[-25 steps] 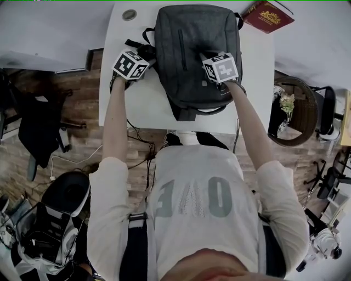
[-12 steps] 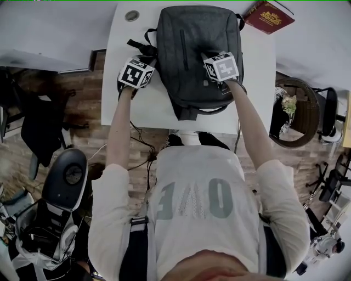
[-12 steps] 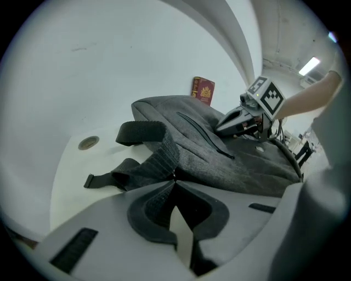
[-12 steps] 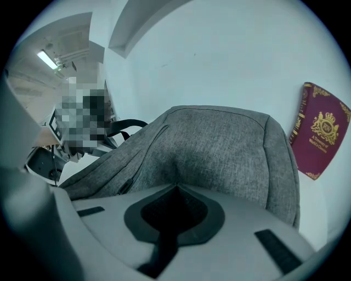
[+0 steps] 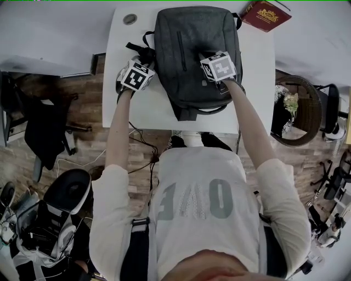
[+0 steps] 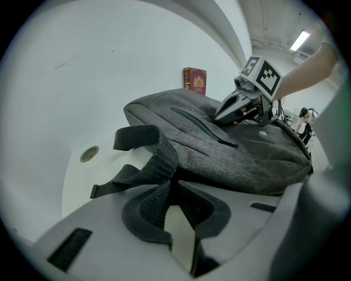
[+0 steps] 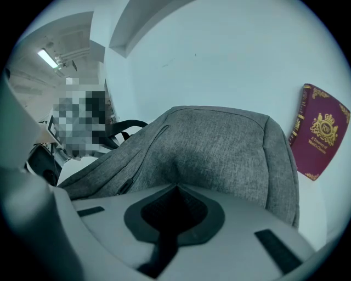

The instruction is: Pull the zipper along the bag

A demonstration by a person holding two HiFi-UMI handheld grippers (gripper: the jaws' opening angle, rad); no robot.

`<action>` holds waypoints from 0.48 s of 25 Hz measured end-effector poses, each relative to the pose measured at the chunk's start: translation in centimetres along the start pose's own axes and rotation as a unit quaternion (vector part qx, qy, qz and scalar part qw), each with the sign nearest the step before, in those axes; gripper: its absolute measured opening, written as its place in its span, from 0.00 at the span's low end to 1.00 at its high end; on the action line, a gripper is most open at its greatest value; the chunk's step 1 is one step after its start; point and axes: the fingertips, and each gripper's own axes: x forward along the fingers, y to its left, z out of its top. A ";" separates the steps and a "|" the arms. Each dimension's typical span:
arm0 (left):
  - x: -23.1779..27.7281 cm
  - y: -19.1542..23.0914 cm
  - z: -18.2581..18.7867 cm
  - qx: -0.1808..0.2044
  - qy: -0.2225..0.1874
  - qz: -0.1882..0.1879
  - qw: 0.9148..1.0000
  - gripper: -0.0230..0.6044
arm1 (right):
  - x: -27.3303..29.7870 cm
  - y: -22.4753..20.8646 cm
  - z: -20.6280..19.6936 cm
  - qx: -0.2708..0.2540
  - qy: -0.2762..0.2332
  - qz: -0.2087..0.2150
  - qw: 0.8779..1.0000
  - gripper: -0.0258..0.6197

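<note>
A dark grey backpack (image 5: 194,55) lies flat on the white table (image 5: 140,110). A zipper (image 6: 200,125) runs slantwise across the bag's front, with its pull (image 6: 233,145) at the near end. My left gripper (image 5: 147,59) is at the bag's left edge, and in the left gripper view my left gripper (image 6: 170,189) is shut on a black webbing strap (image 6: 156,164). My right gripper (image 5: 204,54) rests on the bag's front, to the right of the zipper. In its own view my right gripper (image 7: 175,189) is shut on a pinched fold of the grey fabric (image 7: 219,148).
A dark red book (image 5: 267,13) lies at the table's far right corner. A round cable grommet (image 5: 130,18) sits at the far left. A wicker basket (image 5: 299,110) stands on the floor right of the table, and office chairs (image 5: 66,192) stand on the left.
My left gripper has shifted slightly right and toward the person along the bag's left edge. The right gripper and the bag have stayed where they were.
</note>
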 end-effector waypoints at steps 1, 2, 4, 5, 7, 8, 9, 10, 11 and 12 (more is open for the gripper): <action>0.3 -0.1 -0.1 0.000 0.002 0.001 1.000 0.08 | 0.0 0.0 0.0 0.000 0.000 -0.001 1.000 0.08; 0.5 -0.1 -0.2 -0.002 0.004 0.002 1.000 0.08 | 0.0 -0.1 -0.1 0.001 0.000 -0.002 1.000 0.08; 0.7 -0.2 -0.2 -0.008 0.005 0.003 1.000 0.08 | 0.0 -0.1 -0.2 0.001 0.000 -0.002 1.000 0.08; 0.8 -0.2 -0.1 -0.011 0.004 0.001 1.000 0.08 | 0.0 0.0 -0.1 0.000 -0.001 -0.002 1.000 0.08; 0.9 -0.2 0.0 -0.019 0.002 -0.003 1.000 0.08 | 0.0 0.0 0.0 -0.001 -0.002 -0.001 1.000 0.08; 1.0 -0.1 0.0 -0.024 0.001 -0.005 1.000 0.08 | 0.0 -0.1 -0.1 -0.001 -0.003 -0.002 1.000 0.08; 1.1 -0.1 0.0 -0.028 -0.002 -0.006 1.000 0.08 | 0.0 -0.1 -0.1 -0.001 -0.002 -0.003 1.000 0.08; 1.2 0.0 0.0 -0.030 -0.009 -0.008 0.999 0.08 | 0.0 0.0 -0.1 -0.001 -0.002 -0.003 1.000 0.08; 1.2 0.0 0.1 -0.029 -0.017 -0.009 0.999 0.08 | 0.0 0.0 -0.1 -0.002 -0.003 -0.002 1.000 0.08; 1.3 0.0 0.2 -0.027 -0.025 -0.009 0.999 0.08 | 0.0 0.1 -0.1 -0.001 -0.002 -0.001 1.000 0.08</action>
